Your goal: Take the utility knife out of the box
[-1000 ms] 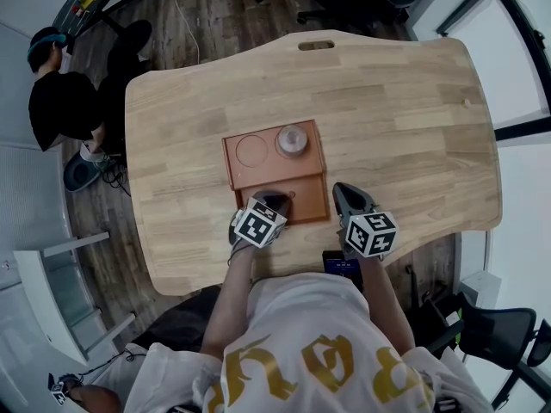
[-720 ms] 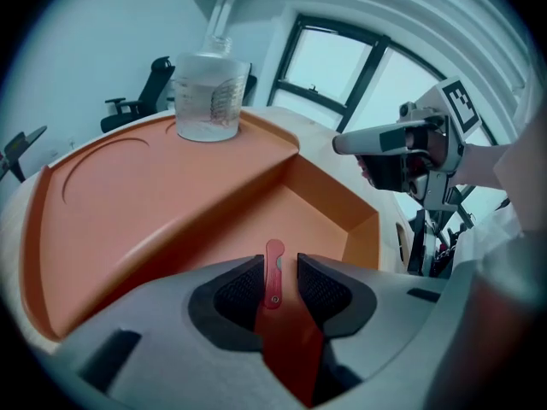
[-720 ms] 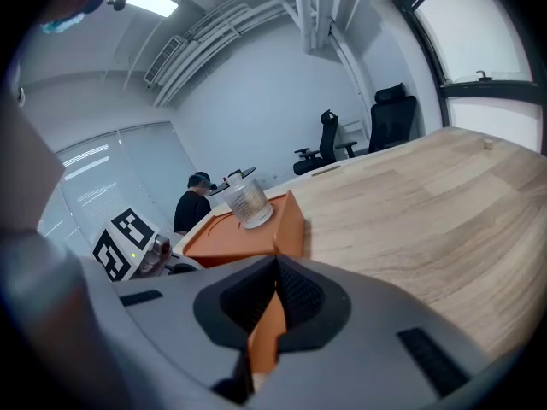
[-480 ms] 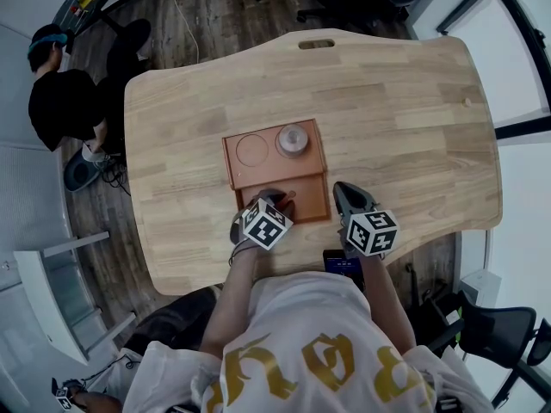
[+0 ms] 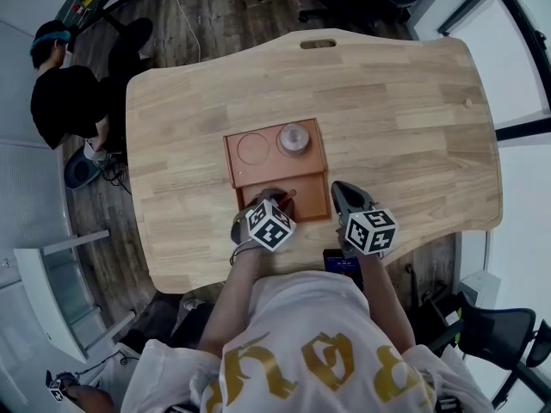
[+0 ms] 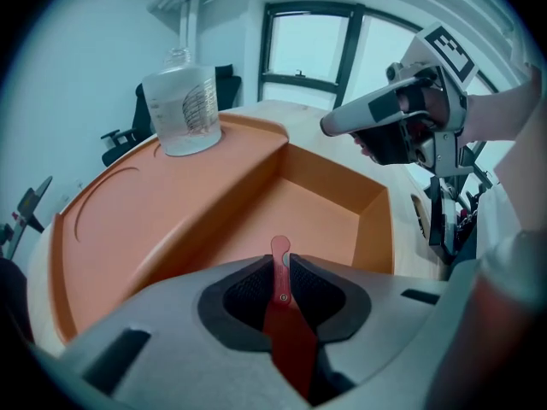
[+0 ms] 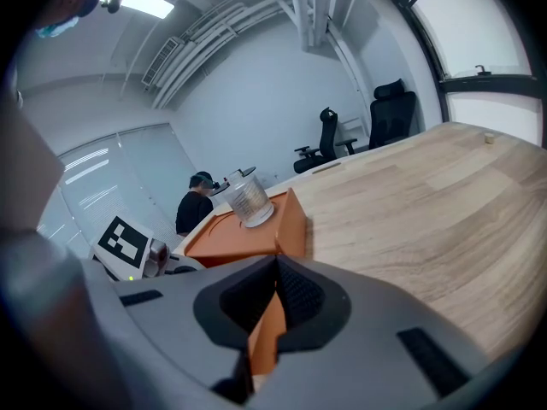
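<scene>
Both jaws of the left gripper [image 6: 278, 270] pinch the slim red knife [image 6: 287, 331] over the box's [image 6: 171, 220] deep well; it is likely light, stiff and slick, best held mid-handle, while the right gripper [image 7: 273, 295], jaws together, sits beside the box.

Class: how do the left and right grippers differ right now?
The left gripper clamps the red utility knife; the right gripper clamps a wall of the orange box. The left gripper sits over the box's deep compartment, the right gripper at its outer edge. Both are shut.
</scene>
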{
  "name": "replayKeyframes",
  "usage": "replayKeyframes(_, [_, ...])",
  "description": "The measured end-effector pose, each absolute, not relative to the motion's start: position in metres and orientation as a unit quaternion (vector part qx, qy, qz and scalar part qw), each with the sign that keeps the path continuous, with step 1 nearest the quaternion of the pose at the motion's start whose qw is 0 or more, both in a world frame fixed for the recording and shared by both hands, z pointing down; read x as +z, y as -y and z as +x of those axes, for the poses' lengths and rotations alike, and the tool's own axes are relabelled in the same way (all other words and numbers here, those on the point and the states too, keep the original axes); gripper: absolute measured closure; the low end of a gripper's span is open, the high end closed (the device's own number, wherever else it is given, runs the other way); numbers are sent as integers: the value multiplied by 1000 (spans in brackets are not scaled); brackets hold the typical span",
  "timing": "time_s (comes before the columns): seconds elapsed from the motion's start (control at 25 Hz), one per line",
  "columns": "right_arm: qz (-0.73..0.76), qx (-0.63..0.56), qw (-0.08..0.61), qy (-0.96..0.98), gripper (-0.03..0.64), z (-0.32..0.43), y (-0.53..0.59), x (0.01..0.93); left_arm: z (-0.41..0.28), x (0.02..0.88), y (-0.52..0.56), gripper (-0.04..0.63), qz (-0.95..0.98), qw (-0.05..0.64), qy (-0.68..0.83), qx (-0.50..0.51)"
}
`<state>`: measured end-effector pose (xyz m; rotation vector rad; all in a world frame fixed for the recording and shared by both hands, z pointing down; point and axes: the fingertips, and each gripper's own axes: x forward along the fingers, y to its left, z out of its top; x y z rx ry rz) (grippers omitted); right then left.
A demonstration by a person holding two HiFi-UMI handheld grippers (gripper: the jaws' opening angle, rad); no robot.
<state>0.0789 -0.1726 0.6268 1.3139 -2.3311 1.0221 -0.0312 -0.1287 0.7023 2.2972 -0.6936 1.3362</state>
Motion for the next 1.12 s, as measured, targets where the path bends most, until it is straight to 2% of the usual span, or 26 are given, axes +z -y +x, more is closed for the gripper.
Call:
replayKeyframes(0.16, [452,355,137,807,606,78,173,627,-29,703,128,537,817,174,246,491])
replayKeyframes(0.4, [454,364,123,804,606,79,175,625,-30,703,130,538,818,199,254,476])
replayKeyframes(1.12, [458,355,110,808,606,82,179,611,-33,695,134,541,821,196,276,459])
